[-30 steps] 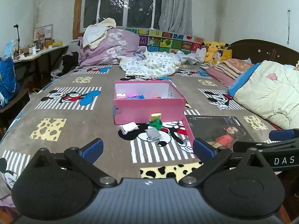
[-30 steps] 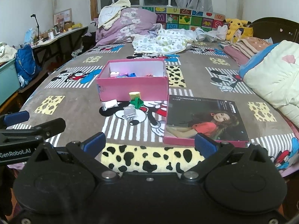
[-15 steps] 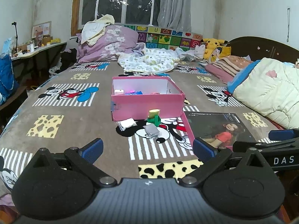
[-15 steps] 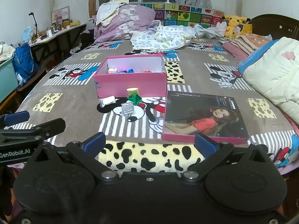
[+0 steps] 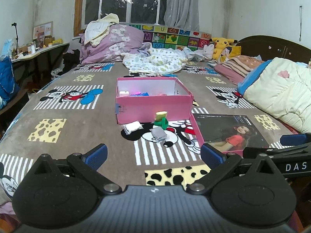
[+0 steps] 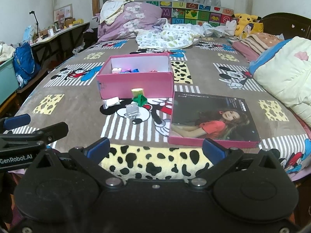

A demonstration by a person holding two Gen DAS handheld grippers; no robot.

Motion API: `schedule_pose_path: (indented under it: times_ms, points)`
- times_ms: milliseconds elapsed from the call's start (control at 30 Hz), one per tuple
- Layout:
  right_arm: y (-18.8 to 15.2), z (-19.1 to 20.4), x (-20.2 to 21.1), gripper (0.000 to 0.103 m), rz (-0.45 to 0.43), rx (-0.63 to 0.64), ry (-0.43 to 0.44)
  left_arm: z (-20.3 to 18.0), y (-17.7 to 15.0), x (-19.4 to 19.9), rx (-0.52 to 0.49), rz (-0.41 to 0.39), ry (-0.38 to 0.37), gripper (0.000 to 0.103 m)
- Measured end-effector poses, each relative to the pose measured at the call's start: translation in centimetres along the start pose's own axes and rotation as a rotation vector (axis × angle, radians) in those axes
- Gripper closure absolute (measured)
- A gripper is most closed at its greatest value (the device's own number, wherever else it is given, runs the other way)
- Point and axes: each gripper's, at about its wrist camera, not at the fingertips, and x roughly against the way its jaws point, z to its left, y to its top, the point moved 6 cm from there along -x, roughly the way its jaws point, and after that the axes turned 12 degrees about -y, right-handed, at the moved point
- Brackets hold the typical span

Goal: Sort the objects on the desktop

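Both cameras have drawn a little nearer the pink box (image 5: 154,107) since a second ago. The left tongs (image 5: 153,153) and right tongs (image 6: 155,148) hang wide open, holding nothing, above the near edge of the bed (image 6: 77,104). Before the box lie a white packet (image 5: 132,127), a green toy (image 5: 161,123), a yellow block (image 5: 161,115) and a grey packet (image 5: 159,133); its lid (image 6: 211,118) lies to the right

Surface: bed (image 5: 64,116) under a brown cartoon-mouse blanket.
Centre: open pink box (image 5: 153,106).
Before the box: white packet (image 5: 132,127), yellow block (image 5: 161,115), green toy (image 5: 161,123), grey packet (image 5: 158,133).
Right: box lid (image 6: 211,118) with a woman's portrait.
Far end: pillows, crumpled quilt (image 5: 155,62).
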Motion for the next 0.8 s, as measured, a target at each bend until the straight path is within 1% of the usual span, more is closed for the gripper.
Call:
schedule_pose_path:
  times_ms: [800]
  points:
    - [-0.2, 0.3, -1.2, 0.000, 0.024, 0.001, 0.028, 0.2, -0.3, -1.1, 0.002, 0.025, 0.010, 0.001]
